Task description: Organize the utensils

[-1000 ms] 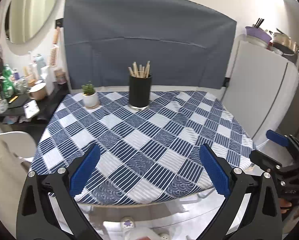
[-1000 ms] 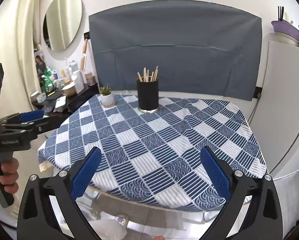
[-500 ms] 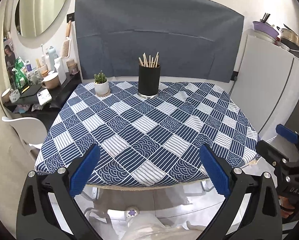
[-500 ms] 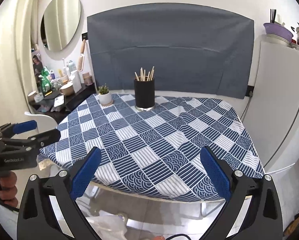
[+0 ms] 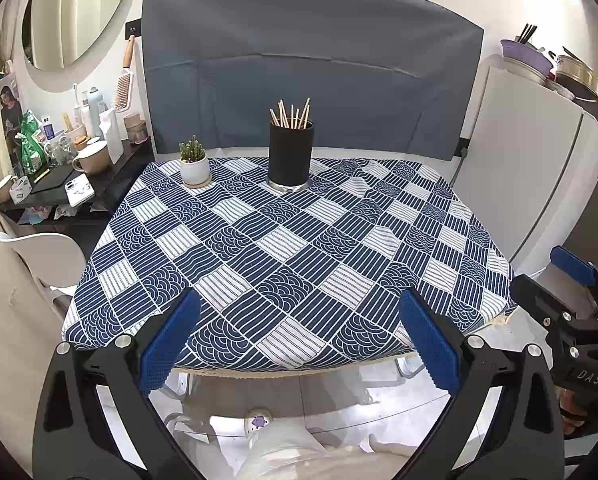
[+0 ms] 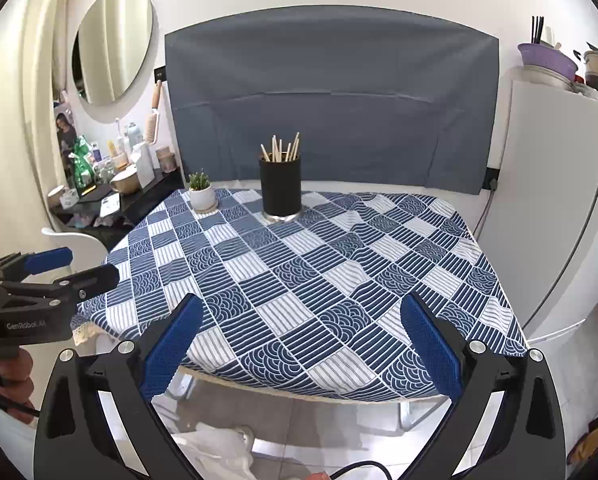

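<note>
Blue-padded and spread wide, your left gripper point(image 5: 299, 336) is filling the bottom of the left wrist view with nothing between its pads, and your right gripper point(image 6: 301, 338) is showing the same wide, empty gape at the bottom of the right wrist view. You are holding both off the near edge of the table point(image 5: 235, 364), short of the patterned blue and white tablecloth point(image 5: 291, 248).

Your target is sitting well away, in the upper centre of each frame: a black cylindrical holder point(image 5: 291, 158) standing upright near the far edge of the cloth, with wooden chopsticks point(image 5: 291, 114) fanning out of its top. A small potted plant point(image 5: 194, 166) is standing just to its left in the picture. No loose utensil is showing on the cloth, so the sorting looks largely finished, or the next piece is lying out of frame; I cannot tell which.

If you are reaching in, be carrying the open gripper high over the cloth and coming down onto the stick tips from above, closing on one stick at a time. Be keeping clear of the plant, and avoid nudging the tall holder sideways, since it looks easy to tip.
</note>
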`<state>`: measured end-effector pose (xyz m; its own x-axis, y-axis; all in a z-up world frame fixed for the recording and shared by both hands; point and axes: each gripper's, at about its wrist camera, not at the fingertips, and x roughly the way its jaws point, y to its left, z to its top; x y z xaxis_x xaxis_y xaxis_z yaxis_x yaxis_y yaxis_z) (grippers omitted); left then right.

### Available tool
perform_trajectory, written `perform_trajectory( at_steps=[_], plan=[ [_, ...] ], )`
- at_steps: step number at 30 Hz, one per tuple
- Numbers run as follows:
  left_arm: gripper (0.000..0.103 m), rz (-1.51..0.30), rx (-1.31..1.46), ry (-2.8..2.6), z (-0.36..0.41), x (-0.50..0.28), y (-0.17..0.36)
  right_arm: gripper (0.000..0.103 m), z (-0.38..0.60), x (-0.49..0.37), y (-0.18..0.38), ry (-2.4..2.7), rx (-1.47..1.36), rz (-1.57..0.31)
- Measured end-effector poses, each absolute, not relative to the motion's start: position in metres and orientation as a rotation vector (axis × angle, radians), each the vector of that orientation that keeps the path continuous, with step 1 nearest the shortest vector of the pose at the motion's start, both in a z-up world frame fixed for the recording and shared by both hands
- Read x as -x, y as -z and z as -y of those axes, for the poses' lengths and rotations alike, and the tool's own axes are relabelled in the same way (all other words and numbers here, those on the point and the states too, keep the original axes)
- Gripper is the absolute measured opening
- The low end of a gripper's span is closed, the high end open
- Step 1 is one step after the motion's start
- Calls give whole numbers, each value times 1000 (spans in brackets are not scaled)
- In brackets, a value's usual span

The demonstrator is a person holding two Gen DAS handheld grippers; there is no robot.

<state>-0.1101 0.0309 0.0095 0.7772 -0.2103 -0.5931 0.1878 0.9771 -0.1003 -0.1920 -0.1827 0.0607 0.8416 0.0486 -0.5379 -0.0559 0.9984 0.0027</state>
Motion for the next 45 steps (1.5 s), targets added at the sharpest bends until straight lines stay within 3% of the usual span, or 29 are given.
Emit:
perform_trajectory(
  at_steps=[45],
  plan=[
    [97,-686,18,247,-22,102,-4,95,181,192,-58,-42,41,-569]
  ],
)
